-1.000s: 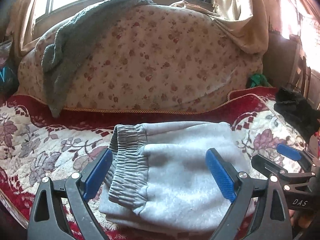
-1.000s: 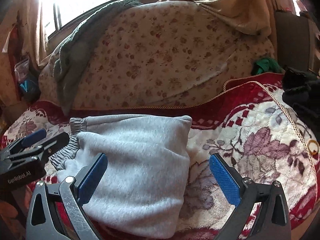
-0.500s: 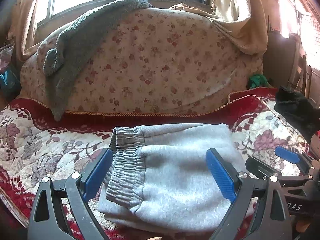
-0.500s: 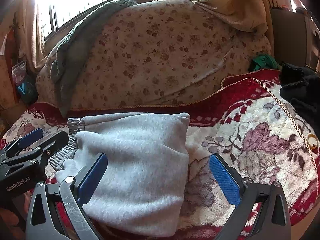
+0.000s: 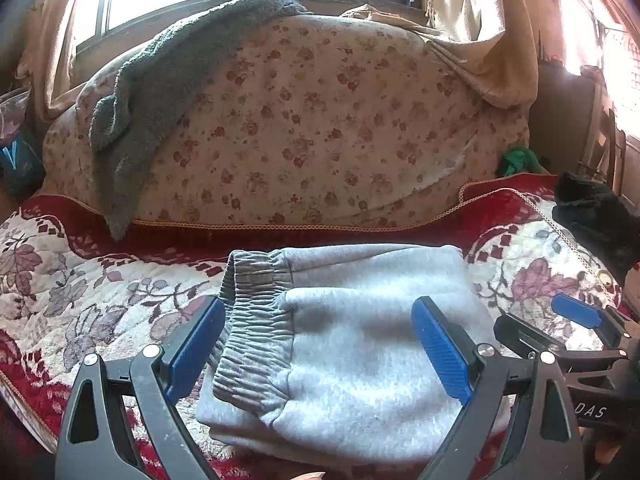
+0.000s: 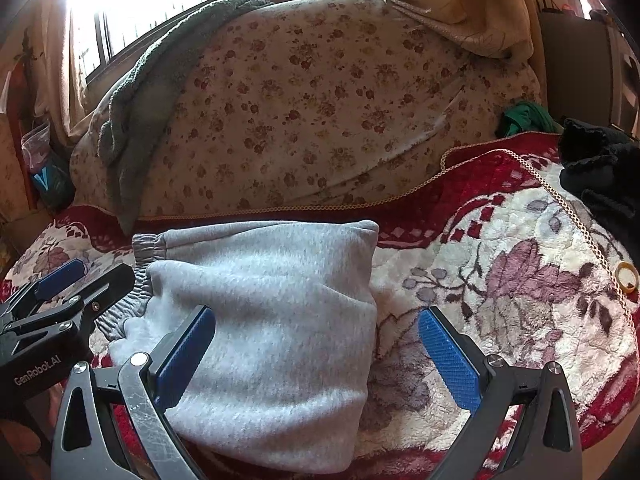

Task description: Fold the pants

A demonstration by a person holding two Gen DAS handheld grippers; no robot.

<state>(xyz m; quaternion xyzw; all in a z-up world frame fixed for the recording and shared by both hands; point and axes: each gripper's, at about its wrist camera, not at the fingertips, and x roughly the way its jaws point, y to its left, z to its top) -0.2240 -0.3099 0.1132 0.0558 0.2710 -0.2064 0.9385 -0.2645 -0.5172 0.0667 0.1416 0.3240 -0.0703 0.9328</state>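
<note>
Your left gripper (image 5: 320, 348) hangs released, its blue pads spread wide with nothing between them. Straight ahead of it and below lie the folded grey pants (image 5: 360, 340), resting on the red floral blanket (image 5: 80, 300). From this view you see the ribbed elastic waistband (image 5: 256, 328) just inside the left pad, layered over the fold; the right-wrist view shows only a sliver of that band at the pants' far left edge.

Your right gripper (image 6: 316, 360) is likewise released and empty. The pants (image 6: 272, 320) sit ahead and to its left, partly behind its left pad, while its right pad hangs over bare blanket (image 6: 520, 280). This view alone shows the pants' folded right edge and a small yellowish ring (image 6: 626, 276) far right on the blanket.

Each view catches the other gripper at its margin: the right one low at the right in the left view (image 5: 560, 324), the left one low at the left in the right view (image 6: 76, 280).

Beyond both stands a floral-covered mound (image 5: 312, 128) with a grey knit (image 5: 132, 120) draped across it, and dark clothing (image 6: 596, 168) to the right.
</note>
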